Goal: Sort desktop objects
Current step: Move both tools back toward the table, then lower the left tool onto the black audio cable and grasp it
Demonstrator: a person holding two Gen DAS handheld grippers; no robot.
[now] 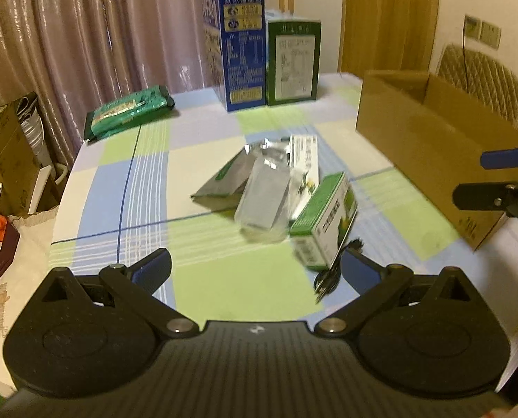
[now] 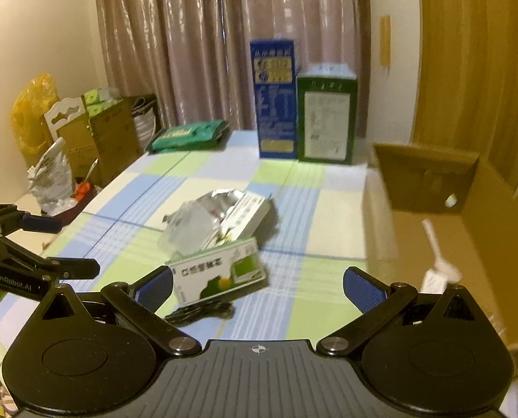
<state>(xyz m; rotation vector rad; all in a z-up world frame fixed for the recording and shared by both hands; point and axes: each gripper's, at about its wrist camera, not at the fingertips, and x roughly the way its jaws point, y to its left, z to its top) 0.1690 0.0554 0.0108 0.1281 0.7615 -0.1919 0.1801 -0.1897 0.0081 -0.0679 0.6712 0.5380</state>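
Lying blurred: green-white carton [image 1: 323, 221], maybe foil packs [image 1: 264, 191].

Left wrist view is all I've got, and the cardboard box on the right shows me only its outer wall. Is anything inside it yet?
Observer: Yes. The right wrist view looks into the cardboard box, and a white object lies on its floor. It is too blurred to identify.
Operator: Any opening in its walls?
Observer: One hand hole, in the far end wall.
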